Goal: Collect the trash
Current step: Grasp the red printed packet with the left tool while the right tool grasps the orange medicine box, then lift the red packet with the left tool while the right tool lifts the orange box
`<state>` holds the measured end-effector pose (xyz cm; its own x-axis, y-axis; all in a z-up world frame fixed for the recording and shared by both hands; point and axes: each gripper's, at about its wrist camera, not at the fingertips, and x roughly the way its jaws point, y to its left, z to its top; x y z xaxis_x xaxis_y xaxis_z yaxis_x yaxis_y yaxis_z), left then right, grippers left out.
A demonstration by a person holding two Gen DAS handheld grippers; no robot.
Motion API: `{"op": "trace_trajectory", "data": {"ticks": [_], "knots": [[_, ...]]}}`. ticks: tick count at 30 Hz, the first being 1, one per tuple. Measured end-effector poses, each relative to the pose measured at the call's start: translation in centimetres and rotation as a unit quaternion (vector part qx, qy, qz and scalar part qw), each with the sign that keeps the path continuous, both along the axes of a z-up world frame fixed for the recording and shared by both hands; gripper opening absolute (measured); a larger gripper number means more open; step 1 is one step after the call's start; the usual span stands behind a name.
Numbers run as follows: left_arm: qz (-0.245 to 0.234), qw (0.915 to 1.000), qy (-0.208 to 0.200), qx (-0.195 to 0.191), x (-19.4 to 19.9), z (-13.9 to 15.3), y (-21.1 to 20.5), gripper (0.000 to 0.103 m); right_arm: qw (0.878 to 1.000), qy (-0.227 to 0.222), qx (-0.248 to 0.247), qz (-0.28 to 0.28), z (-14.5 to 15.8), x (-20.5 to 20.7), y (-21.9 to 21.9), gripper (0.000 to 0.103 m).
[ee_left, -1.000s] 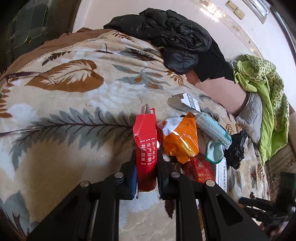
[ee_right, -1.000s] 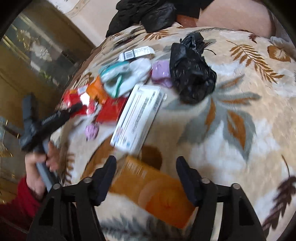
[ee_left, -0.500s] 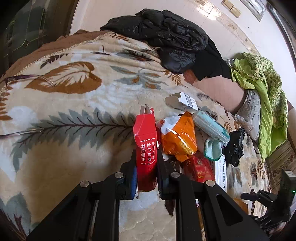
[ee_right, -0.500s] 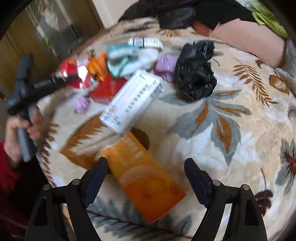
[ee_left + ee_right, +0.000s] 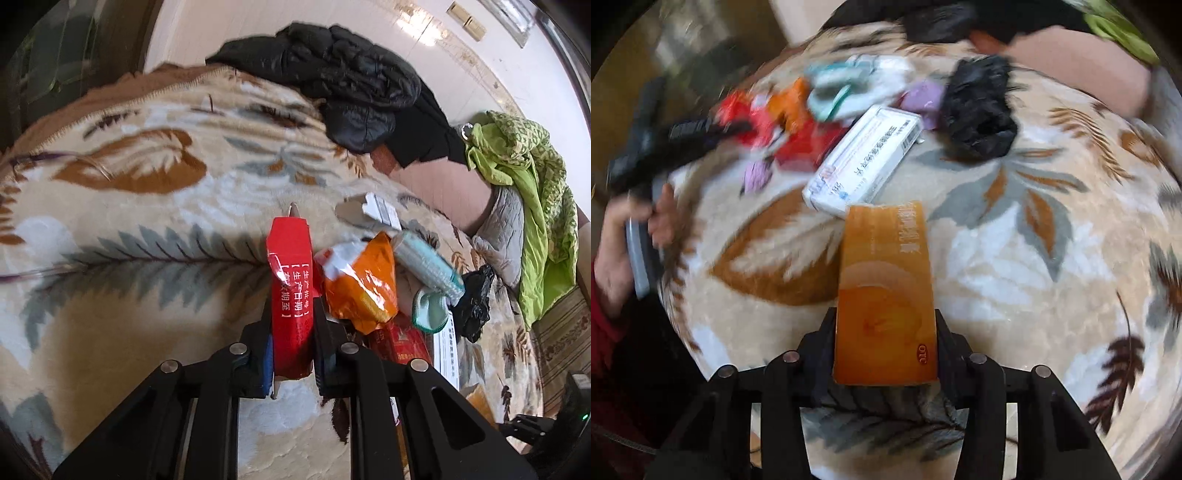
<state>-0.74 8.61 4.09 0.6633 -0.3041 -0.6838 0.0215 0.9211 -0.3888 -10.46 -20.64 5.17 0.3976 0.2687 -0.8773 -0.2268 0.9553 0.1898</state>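
My left gripper [image 5: 291, 314] is shut on a red carton [image 5: 290, 273] with white Chinese print, held upright over the leaf-pattern blanket [image 5: 147, 221]. Right of it lie an orange foil wrapper [image 5: 360, 284], a teal tube [image 5: 428, 266], a red packet [image 5: 400, 341] and a black plastic bag [image 5: 474, 302]. My right gripper [image 5: 886, 332] has closed on an orange box [image 5: 884, 295] lying on the blanket [image 5: 1015, 277]. A white medicine box [image 5: 864, 158] lies just beyond it. The left gripper [image 5: 683, 133] shows blurred at the left of the right wrist view.
A black jacket [image 5: 343, 81] lies at the far side of the bed, a green cloth [image 5: 532, 206] and grey pillow [image 5: 502, 232] at the right. A black bag [image 5: 979, 110] and purple scraps [image 5: 923, 98] lie beyond the white box. The bed edge runs along the left.
My right gripper turned, lined up with the orange box and closed its jaws on it. The left gripper stayed shut on the red carton and barely moved.
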Motion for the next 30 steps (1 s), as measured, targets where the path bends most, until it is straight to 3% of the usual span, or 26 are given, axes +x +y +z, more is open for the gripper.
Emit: {"op": "trace_trajectory", "data": {"ticks": [3, 6, 10, 14, 17, 24, 26, 30], "knots": [[0.005, 0.9998, -0.019, 0.003, -0.8, 0.8, 0.4, 0.016, 0.994, -0.051, 0.004, -0.093, 2.0, -0.3, 0.4, 0.05], [0.003, 0.9992, -0.039, 0.011, -1.9, 1.7, 0.1, 0.016, 0.978, -0.095, 0.033, -0.183, 3.6, -0.5, 1.2, 0.05], [-0.011, 0.9971, -0.066, 0.036, -3.7, 2.9, -0.8, 0.016, 0.963, -0.159, 0.04, -0.214, 4.0, -1.2, 3.1, 0.05], [-0.033, 0.9939, -0.089, 0.056, -5.7, 3.8, -1.7, 0.016, 0.968, -0.144, 0.039, -0.204, 2.9, -1.4, 3.5, 0.05], [-0.044, 0.9908, -0.103, 0.077, -6.6, 4.1, -2.3, 0.016, 0.973, -0.11, 0.043, -0.197, 1.9, -1.4, 3.2, 0.05], [-0.049, 0.9914, -0.099, 0.071, -6.5, 4.0, -2.5, 0.016, 0.986, -0.073, 0.01, -0.153, 1.0, -2.3, 4.2, 0.052], [-0.05, 0.9914, -0.1, 0.068, -6.4, 4.0, -2.6, 0.016, 0.988, -0.055, 0.004, -0.147, 0.4, -2.3, 4.0, 0.059], [-0.054, 0.991, -0.103, 0.067, -6.4, 4.1, -2.8, 0.016, 0.99, -0.027, 0.006, -0.139, -0.6, -1.9, 3.7, 0.059]]}}
